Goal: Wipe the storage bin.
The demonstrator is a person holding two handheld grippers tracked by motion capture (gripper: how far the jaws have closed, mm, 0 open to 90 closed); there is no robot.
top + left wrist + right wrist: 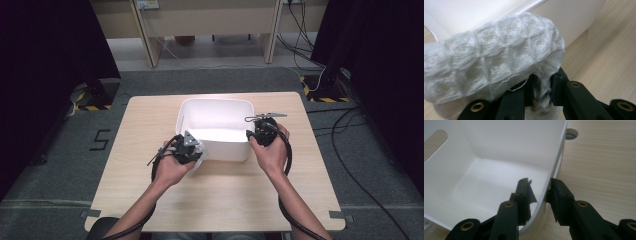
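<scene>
I see a white waffle-textured cloth (pixel 491 60) bunched and pinched between my left gripper's (pixel 541 87) jaws, bulging just beyond them. The white plastic tub's (pixel 499 165) near wall sits clamped in my right gripper (pixel 540 195).

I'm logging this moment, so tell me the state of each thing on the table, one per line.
White bin: upright on the table, nothing inside, rim pinched by the right gripper.
White cloth: bunched, clamped in the left gripper, beside the bin's outer wall.
Left gripper: shut on the cloth.
Right gripper: jaws astride the bin wall, gripping it.
Table: bears the bin.
</scene>
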